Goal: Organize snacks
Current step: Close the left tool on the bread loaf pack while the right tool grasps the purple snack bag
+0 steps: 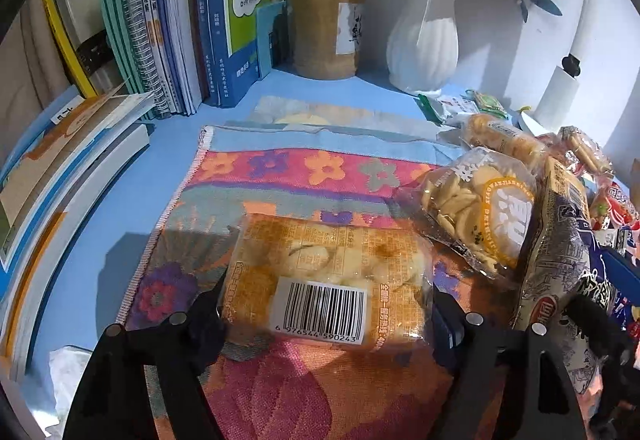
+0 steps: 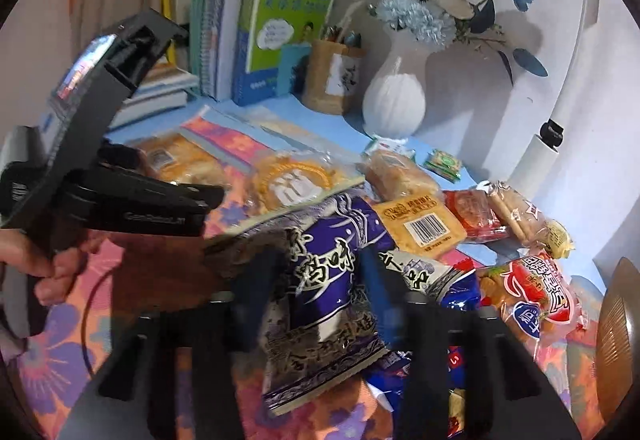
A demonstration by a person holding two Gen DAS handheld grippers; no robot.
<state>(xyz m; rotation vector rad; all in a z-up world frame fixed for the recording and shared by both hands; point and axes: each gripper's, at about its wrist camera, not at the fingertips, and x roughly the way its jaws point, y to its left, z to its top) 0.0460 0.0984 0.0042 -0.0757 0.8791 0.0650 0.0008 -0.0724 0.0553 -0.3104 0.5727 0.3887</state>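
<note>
The right gripper (image 2: 316, 280) pinches a purple snack bag (image 2: 324, 304) above the floral cloth's (image 1: 280, 176) right side. The left gripper (image 1: 326, 300), angled downward, straddles an orange snack pack (image 1: 324, 280) mid-cloth; contact unclear.

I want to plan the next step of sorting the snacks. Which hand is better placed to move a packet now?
Right. The right tool is already shut on the purple snack bag, so that bag can be carried at once. The left tool only frames the orange barcode packet lying on the floral cloth.
</note>
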